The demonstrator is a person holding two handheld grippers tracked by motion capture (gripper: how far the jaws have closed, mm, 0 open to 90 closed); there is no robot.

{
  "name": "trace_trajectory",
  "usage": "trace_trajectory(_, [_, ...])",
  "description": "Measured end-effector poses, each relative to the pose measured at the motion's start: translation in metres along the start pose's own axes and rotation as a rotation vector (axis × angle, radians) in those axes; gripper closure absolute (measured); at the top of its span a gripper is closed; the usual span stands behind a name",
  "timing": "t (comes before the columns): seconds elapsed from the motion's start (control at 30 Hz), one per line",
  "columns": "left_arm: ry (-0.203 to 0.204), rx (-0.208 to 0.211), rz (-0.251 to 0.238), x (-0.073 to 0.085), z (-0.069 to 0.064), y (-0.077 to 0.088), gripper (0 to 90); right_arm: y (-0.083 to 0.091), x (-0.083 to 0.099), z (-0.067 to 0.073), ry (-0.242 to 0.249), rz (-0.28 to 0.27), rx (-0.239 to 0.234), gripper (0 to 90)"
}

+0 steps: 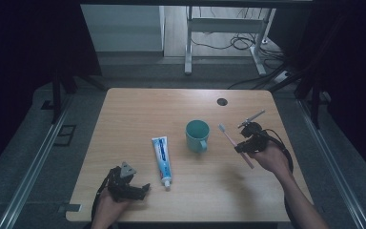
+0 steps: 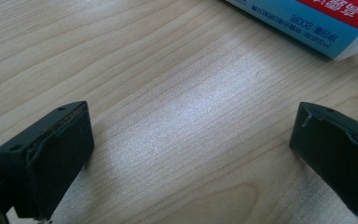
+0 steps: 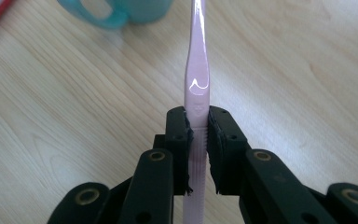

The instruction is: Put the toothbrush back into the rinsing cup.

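Left gripper point(image 1: 136, 188) sits low at the near-left of the surface point(image 1: 138, 109), jaws spread wide with bare wood between them, nothing held; in the left gripper view its jaws stand far apart and the tube's end shows at the top right. Tube point(image 1: 162, 160) of toothpaste lies flat just right of that gripper, cap toward the near edge, apart from the jaws. Teal mug point(image 1: 197, 136) stands upright near the middle, handle toward the near side. Pink toothbrush point(image 1: 236, 145) is right of the mug, off the surface, tilted with its head up toward the mug. Right gripper point(image 3: 198, 140) pinches the toothbrush by its handle, jaws pressed against both sides, head pointing away past the mug's handle.
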State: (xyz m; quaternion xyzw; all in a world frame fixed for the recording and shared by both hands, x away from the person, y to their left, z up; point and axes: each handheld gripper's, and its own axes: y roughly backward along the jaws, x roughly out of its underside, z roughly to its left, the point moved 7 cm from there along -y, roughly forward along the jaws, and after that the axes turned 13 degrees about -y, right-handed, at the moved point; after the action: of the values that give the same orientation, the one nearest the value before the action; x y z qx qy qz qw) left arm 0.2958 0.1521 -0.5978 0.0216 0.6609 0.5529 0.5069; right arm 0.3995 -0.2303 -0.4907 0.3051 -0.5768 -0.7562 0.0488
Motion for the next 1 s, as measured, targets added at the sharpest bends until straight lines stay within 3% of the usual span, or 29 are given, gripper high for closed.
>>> trace_trajectory(0.7, [-0.004, 0.000, 0.001, 0.000, 0.000, 0.000, 0.0, 0.017, -0.036, 0.029, 0.021, -0.300, -0.112, 78.3])
trace_trajectory(1.0, [-0.002, 0.000, 0.000, 0.000, 0.000, 0.000, 0.0, 0.018, -0.053, 0.038, 0.014, -0.393, -0.142, 78.3])
